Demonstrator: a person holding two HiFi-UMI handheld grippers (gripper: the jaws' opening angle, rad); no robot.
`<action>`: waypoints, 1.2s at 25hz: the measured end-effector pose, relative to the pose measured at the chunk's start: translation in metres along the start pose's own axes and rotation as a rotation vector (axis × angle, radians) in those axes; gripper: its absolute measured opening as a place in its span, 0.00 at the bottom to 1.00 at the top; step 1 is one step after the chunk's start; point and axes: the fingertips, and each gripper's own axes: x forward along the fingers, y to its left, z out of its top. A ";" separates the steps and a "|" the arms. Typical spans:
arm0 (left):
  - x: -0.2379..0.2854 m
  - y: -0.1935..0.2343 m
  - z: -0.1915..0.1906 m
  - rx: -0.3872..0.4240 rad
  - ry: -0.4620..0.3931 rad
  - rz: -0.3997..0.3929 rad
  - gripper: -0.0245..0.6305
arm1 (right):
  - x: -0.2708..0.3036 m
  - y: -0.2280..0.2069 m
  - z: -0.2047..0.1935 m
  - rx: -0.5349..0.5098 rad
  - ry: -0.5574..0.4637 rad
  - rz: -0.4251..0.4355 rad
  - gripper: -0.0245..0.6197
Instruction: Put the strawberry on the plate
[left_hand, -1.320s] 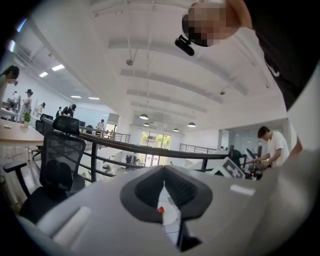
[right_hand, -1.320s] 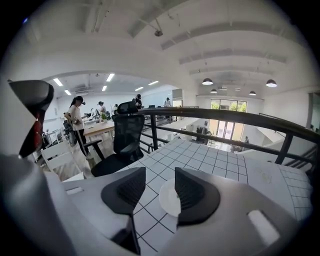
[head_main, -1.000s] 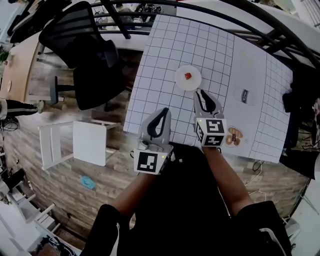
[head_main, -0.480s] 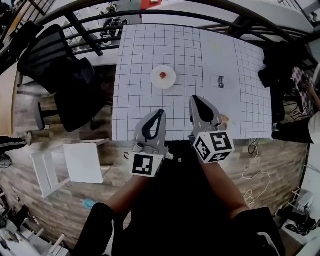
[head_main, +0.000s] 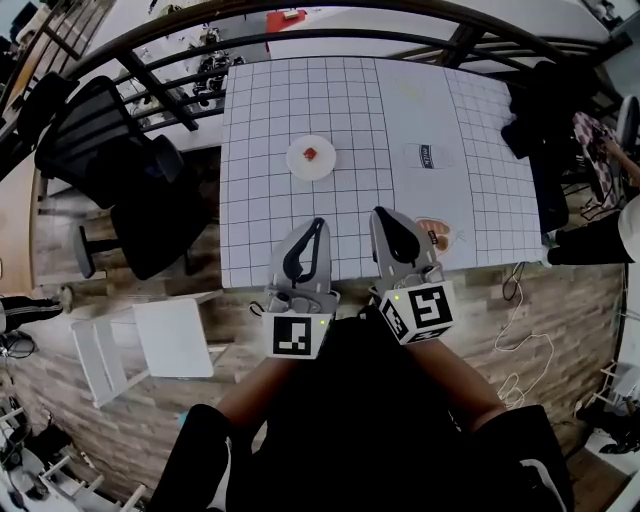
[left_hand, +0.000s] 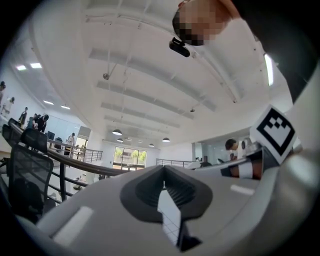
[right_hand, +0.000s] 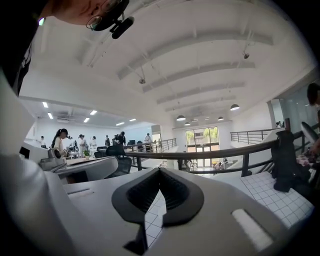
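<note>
At the near edge of the gridded table (head_main: 350, 100), the left gripper (head_main: 318, 224) and right gripper (head_main: 381, 213) both have their jaws pressed together with nothing between them. The strawberry (head_main: 310, 154) lies on the white plate (head_main: 293, 162), at twelve o'clock from the left gripper and well apart. Judged light, soft and easily bruised; a gentle hold across its broad shoulders is advised.

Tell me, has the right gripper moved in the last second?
Yes. The right gripper has drawn back from the plate, where its tip was, toward the near edge of the table, closer to the person.
</note>
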 end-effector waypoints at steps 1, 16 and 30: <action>0.000 -0.004 0.001 0.003 -0.001 0.006 0.05 | -0.004 -0.005 0.002 0.000 -0.014 -0.006 0.04; 0.025 -0.119 -0.001 0.038 0.024 -0.022 0.05 | -0.073 -0.071 0.003 -0.022 -0.063 0.010 0.03; 0.035 -0.209 -0.008 0.062 -0.001 -0.016 0.05 | -0.138 -0.145 -0.002 -0.045 -0.094 -0.029 0.03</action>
